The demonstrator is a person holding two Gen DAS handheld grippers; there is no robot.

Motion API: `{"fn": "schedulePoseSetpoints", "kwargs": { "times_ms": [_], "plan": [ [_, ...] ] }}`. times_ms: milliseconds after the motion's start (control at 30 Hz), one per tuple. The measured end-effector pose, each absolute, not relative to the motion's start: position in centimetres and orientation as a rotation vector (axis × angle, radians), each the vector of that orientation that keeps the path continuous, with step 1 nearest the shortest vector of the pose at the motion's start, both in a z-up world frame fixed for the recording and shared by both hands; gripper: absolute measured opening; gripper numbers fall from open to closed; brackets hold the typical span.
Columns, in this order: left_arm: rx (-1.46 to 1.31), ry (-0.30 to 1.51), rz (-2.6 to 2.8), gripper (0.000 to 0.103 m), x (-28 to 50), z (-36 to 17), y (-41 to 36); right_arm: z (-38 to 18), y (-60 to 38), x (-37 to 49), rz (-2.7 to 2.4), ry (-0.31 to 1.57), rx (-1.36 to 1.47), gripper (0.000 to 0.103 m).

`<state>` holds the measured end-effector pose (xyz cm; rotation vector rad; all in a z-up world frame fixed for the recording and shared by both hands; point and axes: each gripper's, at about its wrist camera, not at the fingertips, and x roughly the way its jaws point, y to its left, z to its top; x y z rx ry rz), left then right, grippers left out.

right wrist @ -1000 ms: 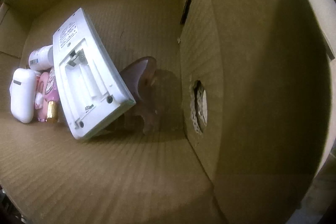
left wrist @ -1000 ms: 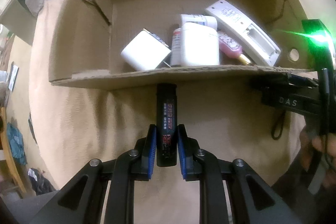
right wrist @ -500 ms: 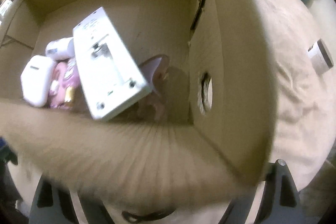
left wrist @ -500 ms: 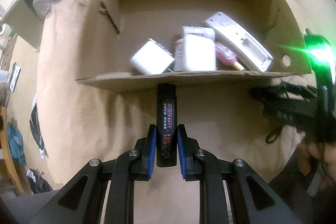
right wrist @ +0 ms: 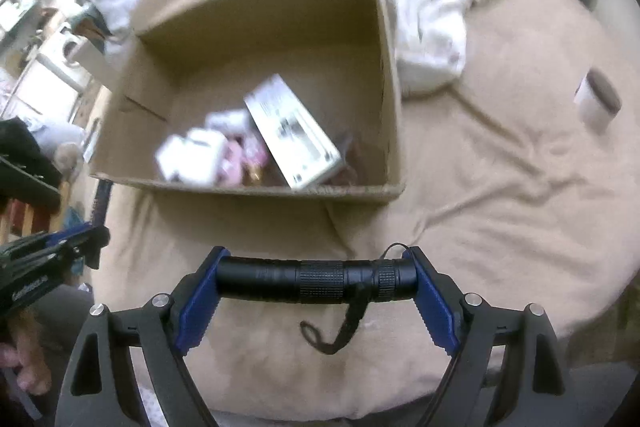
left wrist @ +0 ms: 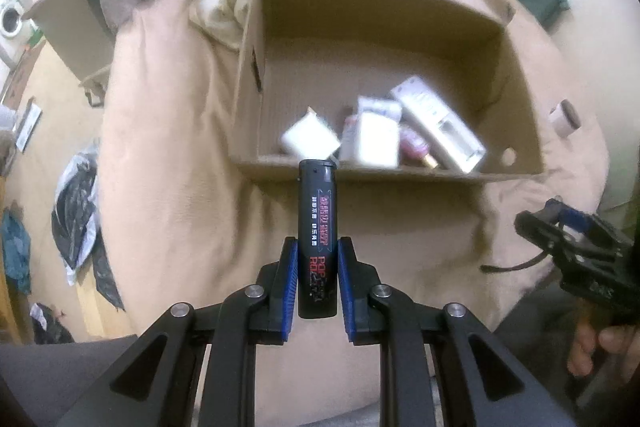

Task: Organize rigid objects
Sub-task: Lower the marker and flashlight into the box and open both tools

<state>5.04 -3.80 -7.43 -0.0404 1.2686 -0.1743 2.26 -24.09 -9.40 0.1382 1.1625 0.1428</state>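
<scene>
My left gripper [left wrist: 317, 267] is shut on a black lighter [left wrist: 318, 223] with red lettering, held upright in front of the near wall of a cardboard box [left wrist: 376, 173]. My right gripper [right wrist: 316, 281] is shut on a black flashlight [right wrist: 316, 281], gripped end to end across the jaws, its wrist strap [right wrist: 340, 331] hanging down. It sits nearer than the box [right wrist: 240, 187], above the beige bedcover. The box holds a white remote [right wrist: 292, 135], white cases [right wrist: 192, 155] and a pink item [right wrist: 240, 159]. The right gripper also shows in the left wrist view [left wrist: 572, 243].
A beige bedcover [right wrist: 500, 207] lies under the box. White crumpled cloth [right wrist: 432, 11] lies beyond the box's right wall. A tape roll [right wrist: 598, 99] sits on the bed at far right. Clothes and bags lie on the floor [left wrist: 76, 211] at left.
Both grippers have pulled back from the box, which now looks smaller and farther. The right gripper has come out from over the box, and now the flashlight shows in its jaws.
</scene>
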Motion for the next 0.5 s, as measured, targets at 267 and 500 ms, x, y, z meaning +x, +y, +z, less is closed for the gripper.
{"fn": "schedulePoseSetpoints", "kwargs": {
  "times_ms": [267,500],
  "plan": [
    [-0.001,1.12,-0.196,0.017,6.8,-1.9,-4.4,-3.2,-25.9,4.6,0.217,0.989,0.087,0.092],
    [0.014,1.045,-0.186,0.017,10.9,0.6,-5.2,1.2,-25.2,7.5,0.262,0.806,0.134,0.092]
  ]
}}
